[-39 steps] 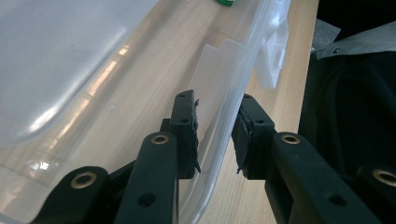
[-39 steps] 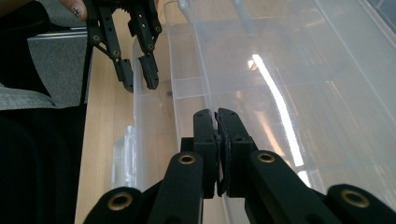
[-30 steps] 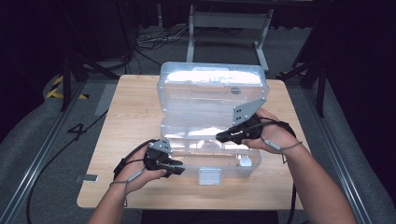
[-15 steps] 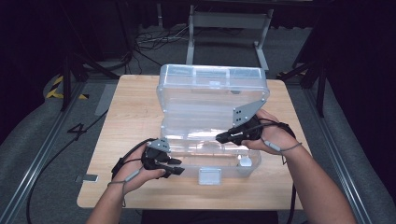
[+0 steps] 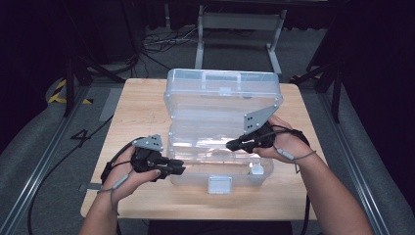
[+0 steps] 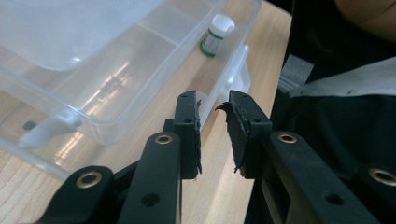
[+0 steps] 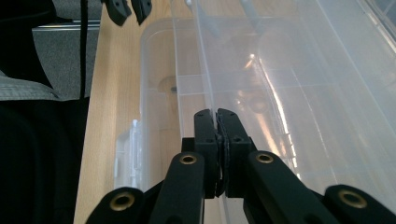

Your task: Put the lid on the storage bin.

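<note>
1. Sitting in the middle of the wooden counter (image 5: 132, 107) is a clear plastic organiser box (image 5: 220, 147), its lid (image 5: 222, 90) standing raised at the far side and its latch tab (image 5: 219, 184) facing the person.
2. Pinching a thin clear edge of the box is the right gripper (image 5: 230, 145); in the right gripper view its jaws are pressing together on that plastic wall (image 7: 215, 114) with almost no gap between them.
3. Hovering just off the box's near left corner is the left gripper (image 5: 182, 167); its jaws have just been closing and are standing narrowly apart, with nothing between the pads (image 6: 189, 135).
4. Lying inside a near-right compartment is a small white-capped bottle (image 6: 215, 36) with a green label; the left gripper view is showing it clearly, while the high view is giving only a pale blur (image 5: 256, 169) there.
5. Crossing the box's interior are clear dividers (image 7: 187, 91), plain in the right gripper view.
6. Trailing from each gripper is a black cable (image 5: 110, 164), and a grey three-cornered plate (image 5: 261, 117) is riding on the right one.
7. Standing beyond the counter are a grey metal frame (image 5: 240, 24) and loose cables (image 5: 161, 41) on the carpeted floor (image 5: 44, 147).
</note>
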